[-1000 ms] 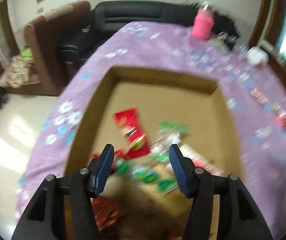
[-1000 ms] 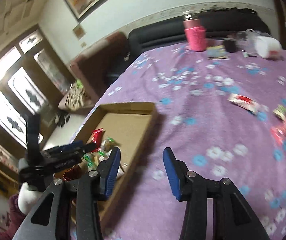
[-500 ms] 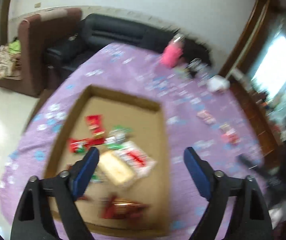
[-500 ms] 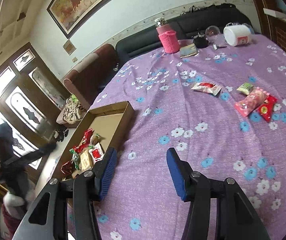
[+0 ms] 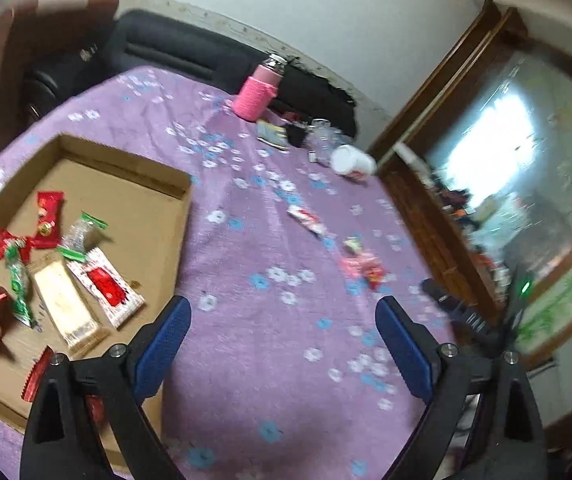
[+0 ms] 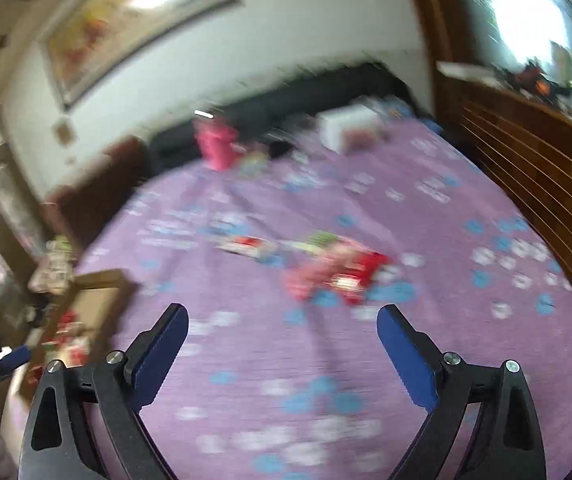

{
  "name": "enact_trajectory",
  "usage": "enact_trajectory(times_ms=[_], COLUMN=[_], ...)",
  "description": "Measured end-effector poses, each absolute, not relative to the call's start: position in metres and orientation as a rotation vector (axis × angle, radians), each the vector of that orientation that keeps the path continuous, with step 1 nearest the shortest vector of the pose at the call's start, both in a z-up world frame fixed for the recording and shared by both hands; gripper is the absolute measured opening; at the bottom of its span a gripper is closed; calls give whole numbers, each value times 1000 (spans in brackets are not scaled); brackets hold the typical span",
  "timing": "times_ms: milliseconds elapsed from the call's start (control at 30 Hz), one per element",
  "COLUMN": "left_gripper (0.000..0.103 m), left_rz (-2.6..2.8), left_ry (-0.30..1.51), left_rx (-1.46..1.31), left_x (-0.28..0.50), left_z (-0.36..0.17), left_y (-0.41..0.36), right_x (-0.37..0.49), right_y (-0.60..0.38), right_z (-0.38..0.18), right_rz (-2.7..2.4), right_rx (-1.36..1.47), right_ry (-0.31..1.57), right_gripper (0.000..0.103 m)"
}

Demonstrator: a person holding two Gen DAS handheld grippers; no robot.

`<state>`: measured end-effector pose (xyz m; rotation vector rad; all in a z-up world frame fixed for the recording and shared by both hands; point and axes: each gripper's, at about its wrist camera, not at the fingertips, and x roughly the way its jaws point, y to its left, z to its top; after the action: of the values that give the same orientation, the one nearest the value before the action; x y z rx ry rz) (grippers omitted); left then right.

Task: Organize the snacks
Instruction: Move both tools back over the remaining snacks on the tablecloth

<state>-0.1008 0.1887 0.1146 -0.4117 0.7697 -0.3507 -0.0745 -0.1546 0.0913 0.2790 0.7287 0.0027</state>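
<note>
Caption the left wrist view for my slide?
Open left gripper over purple cloth, box of snacks at left.

Left of my left-hand fingers sits one cardboard box (image 5: 134, 172), and I count about seven snack packets in it: three red ones, two clear green-ended ones, one pale bar (image 5: 64, 304) and one white-and-red packet (image 5: 106, 286). Ahead of my fingers, four or so loose snacks (image 5: 359, 266) lie on the purple cloth; blur hides the exact number. Farther ahead stand one pink bottle (image 5: 256, 92) and one white jar (image 5: 351, 162).
</note>
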Motion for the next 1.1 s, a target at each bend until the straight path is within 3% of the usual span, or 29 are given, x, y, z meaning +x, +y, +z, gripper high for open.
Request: enact_trajectory(times_ms=[33,167,367,667,733,900,1033,1100], left_gripper=[93,93,93,93,93,93,93,93], left_rz=[-321,-240,-228,-263,-270,-286,-299,-305], left_ry=[767,764,824,837,831,815,818,822], left_rx=[-369,-243,-252,-288,-277,-279,-283,-283], left_x=[-101,-102,-100,-108,-110,-112,-114,-116], left_z=[112,97,77,75,78,85,85,85], left_y=[181,160,156,165,163,164,163,162], right_x=[-67,-41,4,76,80,58,20,-1], right_y=[-165,-189,-194,-170,-164,-141,-112,-116], right_z=[87,74,55,30,21,24,25,40], right_rz=[2,-10,10,-61,-46,124,356,401], right_rx=[297,351,425,284,256,295,334,374], right_ry=[751,796,865,980,1013,1049,1122,1065], right_gripper=[84,74,74,73,44,32,32,33])
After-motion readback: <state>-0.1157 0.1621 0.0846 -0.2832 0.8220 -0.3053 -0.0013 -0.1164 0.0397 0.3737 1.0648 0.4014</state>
